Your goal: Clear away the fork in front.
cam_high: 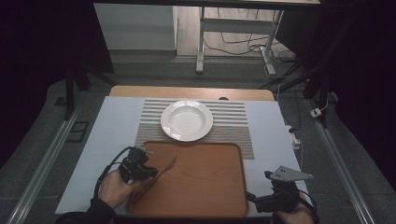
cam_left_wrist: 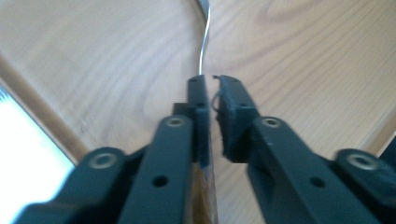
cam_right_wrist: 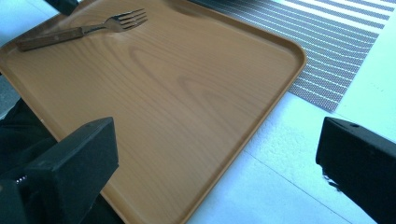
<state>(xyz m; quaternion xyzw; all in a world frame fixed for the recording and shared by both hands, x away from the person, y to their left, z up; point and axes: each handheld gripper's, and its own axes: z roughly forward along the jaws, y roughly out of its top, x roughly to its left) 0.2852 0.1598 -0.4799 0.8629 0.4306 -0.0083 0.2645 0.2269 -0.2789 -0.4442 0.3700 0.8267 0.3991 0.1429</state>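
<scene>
A fork (cam_high: 166, 168) with a brown wooden handle lies on the left part of the wooden tray (cam_high: 205, 186). My left gripper (cam_high: 150, 173) sits right over its handle, jaws drawn together to a thin slit. In the left gripper view the fork's metal neck (cam_left_wrist: 203, 46) runs on from under the tips of the left gripper (cam_left_wrist: 212, 79). The right gripper view shows the fork (cam_right_wrist: 79, 31) flat on the tray (cam_right_wrist: 187, 102) with nothing clamped around it. My right gripper (cam_high: 261, 198) is at the tray's near right corner, and the right gripper (cam_right_wrist: 215, 140) is wide open with nothing between its jaws.
A white deep plate (cam_high: 187, 120) stands on a striped placemat (cam_high: 233, 126) just beyond the tray. A pale cloth (cam_high: 112, 140) covers the table around them. Table legs and cables (cam_high: 243, 46) are on the floor behind.
</scene>
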